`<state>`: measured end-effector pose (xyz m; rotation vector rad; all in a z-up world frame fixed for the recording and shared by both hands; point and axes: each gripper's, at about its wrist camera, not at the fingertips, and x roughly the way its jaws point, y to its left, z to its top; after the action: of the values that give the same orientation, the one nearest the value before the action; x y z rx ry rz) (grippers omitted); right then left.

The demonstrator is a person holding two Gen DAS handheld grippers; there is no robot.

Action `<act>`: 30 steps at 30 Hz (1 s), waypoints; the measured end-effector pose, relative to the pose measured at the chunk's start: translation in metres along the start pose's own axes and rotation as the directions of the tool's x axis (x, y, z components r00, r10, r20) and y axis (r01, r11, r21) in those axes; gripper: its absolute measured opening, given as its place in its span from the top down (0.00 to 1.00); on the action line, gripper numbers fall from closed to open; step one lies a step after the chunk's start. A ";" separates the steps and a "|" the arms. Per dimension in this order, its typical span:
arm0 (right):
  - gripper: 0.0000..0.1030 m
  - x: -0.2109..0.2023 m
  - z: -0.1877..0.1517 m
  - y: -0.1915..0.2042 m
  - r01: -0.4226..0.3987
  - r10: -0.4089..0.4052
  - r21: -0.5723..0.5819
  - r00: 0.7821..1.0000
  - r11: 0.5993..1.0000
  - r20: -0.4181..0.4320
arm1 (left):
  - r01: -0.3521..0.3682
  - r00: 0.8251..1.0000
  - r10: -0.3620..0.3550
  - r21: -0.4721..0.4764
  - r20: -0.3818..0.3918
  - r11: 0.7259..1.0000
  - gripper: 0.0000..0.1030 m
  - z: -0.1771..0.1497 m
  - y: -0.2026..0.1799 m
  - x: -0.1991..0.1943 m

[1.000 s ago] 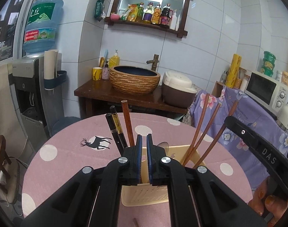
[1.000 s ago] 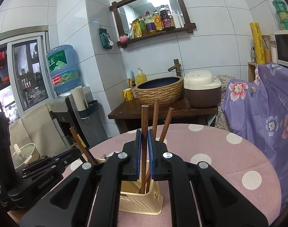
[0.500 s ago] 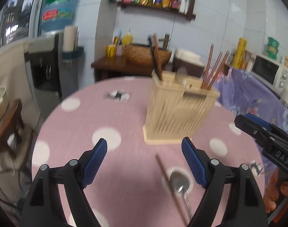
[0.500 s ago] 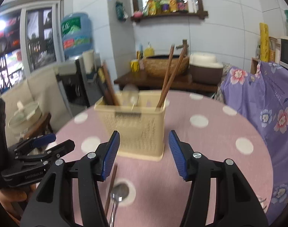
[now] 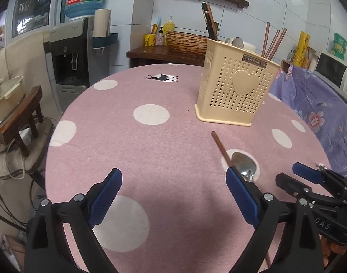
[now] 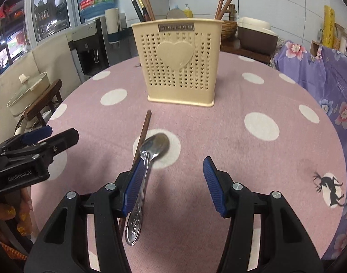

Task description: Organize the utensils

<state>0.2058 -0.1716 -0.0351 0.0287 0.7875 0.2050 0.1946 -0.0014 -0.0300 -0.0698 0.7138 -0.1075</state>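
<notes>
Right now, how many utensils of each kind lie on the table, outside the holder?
Chopstick: 1
Spoon: 1
Total: 2

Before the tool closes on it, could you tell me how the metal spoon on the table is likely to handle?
The spoon looks polished, so probably slippery. It seems stiff and light. Lying flat beside the chopstick, it may slide on the tablecloth rather than roll.
</notes>
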 end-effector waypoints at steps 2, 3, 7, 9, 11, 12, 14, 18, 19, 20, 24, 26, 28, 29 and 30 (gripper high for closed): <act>0.47 0.001 -0.002 0.001 0.004 -0.004 0.005 1.000 1.000 -0.010 | -0.036 0.999 0.036 -0.002 -0.004 0.999 0.11 -0.003 0.005 -0.001; 0.47 0.002 -0.003 0.001 0.005 -0.005 0.007 1.000 1.000 -0.014 | -0.040 0.999 0.040 -0.007 -0.007 0.999 0.11 -0.005 0.007 -0.002; 0.48 0.005 -0.004 0.003 -0.001 0.001 0.011 0.999 1.000 -0.041 | -0.038 0.999 0.038 -0.015 -0.006 0.999 0.12 -0.009 0.013 -0.004; 0.53 0.008 -0.003 0.005 -0.007 0.008 0.019 0.999 1.000 -0.052 | -0.029 1.000 0.029 -0.015 -0.007 0.999 0.14 -0.009 0.013 -0.005; 0.56 0.012 -0.002 0.007 -0.014 0.015 0.023 0.998 1.000 -0.067 | -0.025 1.000 0.025 -0.015 -0.003 1.000 0.14 -0.009 0.014 -0.005; 0.57 0.014 -0.001 0.011 -0.015 0.016 0.016 0.997 1.000 -0.076 | -0.027 1.000 0.027 -0.015 -0.002 1.000 0.14 -0.009 0.014 -0.005; 0.62 0.019 -0.001 0.018 -0.014 0.013 -0.006 0.995 1.000 -0.095 | -0.026 1.000 0.026 -0.019 0.000 0.999 0.14 -0.009 0.015 -0.005; 0.77 0.033 -0.003 0.026 -0.015 0.013 -0.013 0.991 1.000 -0.136 | -0.030 1.000 0.030 -0.026 -0.002 0.999 0.14 -0.009 0.019 -0.006; 0.78 0.035 -0.003 0.026 -0.019 0.017 -0.007 0.990 1.000 -0.138 | -0.031 1.000 0.031 -0.027 -0.001 0.999 0.14 -0.010 0.020 -0.006; 0.79 0.035 -0.003 0.027 -0.018 0.017 -0.006 0.991 1.000 -0.135 | -0.031 1.000 0.031 -0.030 -0.002 0.999 0.14 -0.010 0.020 -0.006; 0.89 0.039 -0.002 0.028 -0.014 0.012 -0.010 0.991 1.000 -0.137 | -0.034 0.999 0.034 -0.031 -0.007 0.999 0.14 -0.009 0.020 -0.005; 0.94 0.038 -0.002 0.026 -0.001 -0.001 -0.009 0.991 1.000 -0.131 | -0.026 1.000 0.026 -0.033 -0.008 0.999 0.14 -0.009 0.019 -0.005; 0.94 0.035 -0.003 0.018 0.011 -0.011 0.001 0.992 1.000 -0.125 | -0.022 1.000 0.022 -0.025 -0.009 0.999 0.14 -0.009 0.016 -0.005; 0.94 0.032 -0.003 0.013 0.023 -0.023 0.004 0.993 1.000 -0.118 | -0.021 1.000 0.021 -0.019 -0.008 1.000 0.14 -0.008 0.014 -0.005; 0.94 0.029 -0.004 0.006 0.036 -0.036 0.006 0.993 0.999 -0.110 | -0.020 1.000 0.020 -0.016 -0.007 1.000 0.14 -0.008 0.013 -0.006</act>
<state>0.2217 -0.1604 -0.0571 0.0104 0.8974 0.1705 0.1857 0.0120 -0.0340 -0.0776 0.7218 -0.0827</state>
